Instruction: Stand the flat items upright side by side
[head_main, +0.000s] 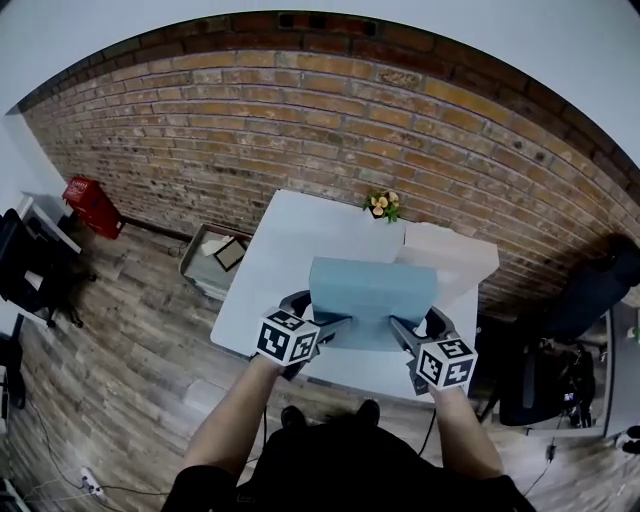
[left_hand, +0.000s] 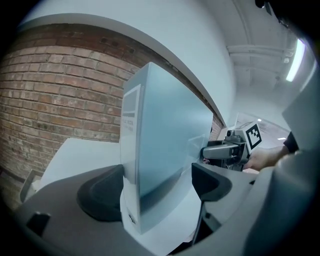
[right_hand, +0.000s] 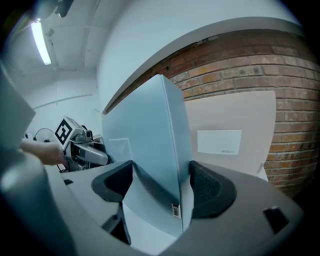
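A pale blue flat box (head_main: 372, 290) is carried above the white table (head_main: 275, 250), standing on its long edge. My left gripper (head_main: 335, 325) is shut on its left end and my right gripper (head_main: 405, 335) on its right end. In the left gripper view the box (left_hand: 160, 140) stands between the pads, its spine against the left pad (left_hand: 107, 192). The right gripper view shows the box (right_hand: 150, 150) with a pad on each side. A beige flat box (head_main: 450, 255) stands upright against the brick wall just behind it and appears again (right_hand: 235, 135) past the right pad.
A small pot of flowers (head_main: 383, 205) stands at the table's back edge by the wall. On the floor to the left lie a grey tray (head_main: 212, 255) and a red case (head_main: 92, 205). A dark chair (head_main: 590, 290) is at the right.
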